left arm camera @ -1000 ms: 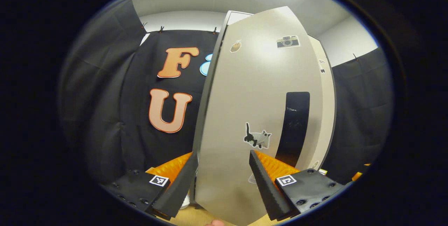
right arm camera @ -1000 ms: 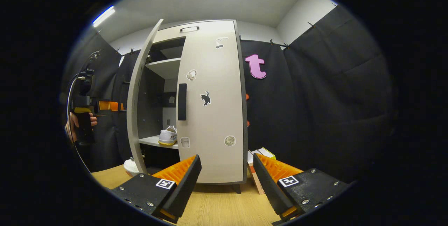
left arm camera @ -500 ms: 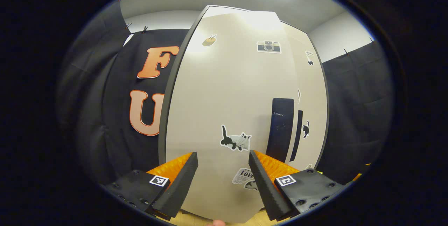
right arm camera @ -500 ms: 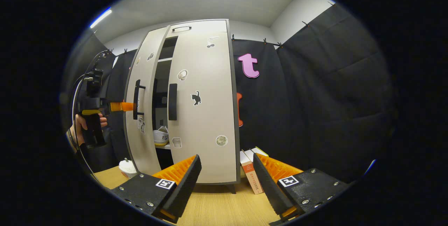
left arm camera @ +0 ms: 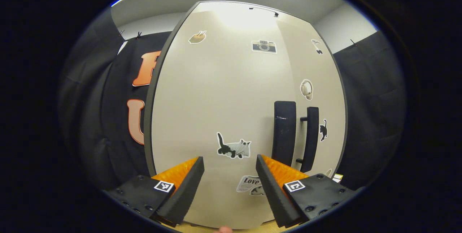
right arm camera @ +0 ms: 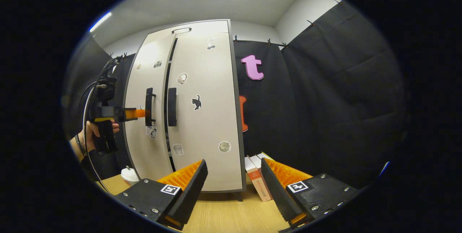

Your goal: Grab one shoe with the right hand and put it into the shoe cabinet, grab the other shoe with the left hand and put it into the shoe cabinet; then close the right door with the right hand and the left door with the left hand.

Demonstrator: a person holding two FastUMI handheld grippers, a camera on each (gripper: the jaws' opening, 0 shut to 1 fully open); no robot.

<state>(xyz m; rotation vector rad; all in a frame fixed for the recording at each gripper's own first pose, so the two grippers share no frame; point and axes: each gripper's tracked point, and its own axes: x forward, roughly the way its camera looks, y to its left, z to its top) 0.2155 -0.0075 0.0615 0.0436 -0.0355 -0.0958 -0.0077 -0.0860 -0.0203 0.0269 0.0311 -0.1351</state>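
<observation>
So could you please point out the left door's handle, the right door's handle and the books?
left handle [right arm camera: 148, 106], right gripper view, middle of the bar
right handle [right arm camera: 172, 107], right gripper view, middle of the bar
books [right arm camera: 257, 182], right gripper view, front book's spine

Black gripper [right arm camera: 231, 186] housings dotted with silver screws, square black-and-white tag on each finger base, ribbed finger backs; farther off, black pistol-grip left gripper [right arm camera: 139, 113] with looping black cables, dark wristband.

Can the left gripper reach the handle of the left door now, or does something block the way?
Probably yes. The left gripper is already at the left door, beside its handle, jaws open, and nothing stands between them.
</observation>
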